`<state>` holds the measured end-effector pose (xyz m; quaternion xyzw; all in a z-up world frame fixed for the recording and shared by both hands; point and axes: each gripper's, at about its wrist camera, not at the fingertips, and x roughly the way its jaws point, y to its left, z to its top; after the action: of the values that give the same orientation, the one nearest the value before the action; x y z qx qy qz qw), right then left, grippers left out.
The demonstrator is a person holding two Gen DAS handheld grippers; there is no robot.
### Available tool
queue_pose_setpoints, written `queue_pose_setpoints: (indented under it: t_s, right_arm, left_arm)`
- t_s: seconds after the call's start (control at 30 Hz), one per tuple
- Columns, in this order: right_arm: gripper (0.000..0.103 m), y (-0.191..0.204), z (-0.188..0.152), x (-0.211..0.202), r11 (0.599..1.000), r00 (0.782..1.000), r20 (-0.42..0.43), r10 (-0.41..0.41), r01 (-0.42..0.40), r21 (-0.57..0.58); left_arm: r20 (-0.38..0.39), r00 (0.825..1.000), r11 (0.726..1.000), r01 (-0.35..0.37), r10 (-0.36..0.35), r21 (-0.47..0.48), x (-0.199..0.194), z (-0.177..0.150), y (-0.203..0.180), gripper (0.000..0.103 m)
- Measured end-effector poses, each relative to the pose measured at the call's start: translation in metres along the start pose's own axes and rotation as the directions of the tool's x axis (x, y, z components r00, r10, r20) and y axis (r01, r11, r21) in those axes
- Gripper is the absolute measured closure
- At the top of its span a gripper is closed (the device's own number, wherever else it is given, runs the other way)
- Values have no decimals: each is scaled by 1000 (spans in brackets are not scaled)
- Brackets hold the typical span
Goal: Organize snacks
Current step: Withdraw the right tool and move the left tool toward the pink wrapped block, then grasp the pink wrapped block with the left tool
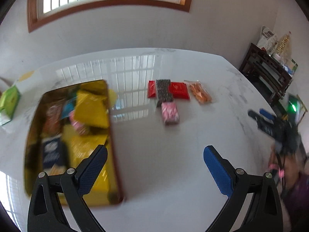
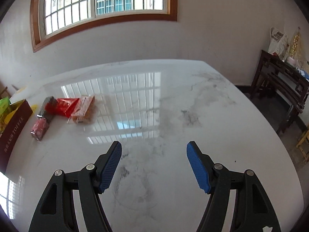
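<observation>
A gold-lined box (image 1: 114, 135) with dark red outer walls (image 2: 13, 131) lies on the white marble table (image 1: 173, 164), holding yellow, pink and dark blue snack packs. Loose snacks lie in a cluster: a red packet (image 1: 178, 90) (image 2: 64, 106), a dark speckled bar (image 1: 163, 91) (image 2: 47, 107), a pink wrapped pack (image 1: 170, 113) (image 2: 39, 128) and a clear bag of orange pieces (image 1: 199, 92) (image 2: 84, 109). My left gripper (image 1: 155, 150) hangs open beside the box's right wall, holding nothing. My right gripper (image 2: 154, 147) (image 1: 258, 115) is open over bare table, right of the snacks.
A green carton (image 1: 9, 100) stands left of the box. A dark wooden side table (image 2: 280, 81) with newspapers and ornaments lines the right wall. A window (image 2: 104, 5) is above the table's far edge. A person's hand (image 1: 285, 164) holds the right gripper.
</observation>
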<state>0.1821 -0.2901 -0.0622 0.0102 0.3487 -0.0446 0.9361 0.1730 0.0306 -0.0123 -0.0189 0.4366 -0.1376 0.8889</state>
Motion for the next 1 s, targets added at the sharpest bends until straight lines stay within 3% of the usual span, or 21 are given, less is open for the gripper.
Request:
queue_pose_setpoints:
  t_s: [0.17, 0.3, 0.63, 0.77, 0.9, 0.97, 1.0]
  right_arm:
    - [36, 0, -7, -4, 999, 999, 1, 35, -35, -3]
    - [36, -3, -6, 0, 998, 998, -12, 61, -61, 16]
    - [36, -12, -7, 4, 991, 994, -24, 110, -108, 81]
    - [35, -11, -6, 4, 990, 993, -23, 119, -116, 80]
    - [36, -11, -7, 4, 989, 992, -27, 127, -124, 85]
    - [36, -11, -7, 5, 988, 991, -32, 127, -124, 88]
    - [36, -11, -7, 5, 988, 991, -33, 128, -125, 89]
  left_arm:
    - [-47, 998, 999, 48, -49, -27, 43, 34, -1, 4]
    - [-77, 997, 1000, 24, -23, 9, 75, 50, -7, 4]
    - [-131, 991, 1000, 6, -5, 4, 108, 51, -4, 6]
    - [-160, 985, 997, -46, 56, 70, 116, 51, -15, 13]
    - [-199, 976, 989, -68, 94, 135, 129, 45, -25, 45]
    - [-183, 980, 989, -57, 82, 136, 127, 42, -29, 70]
    - [-179, 978, 986, -77, 104, 150, 126, 41, -32, 70]
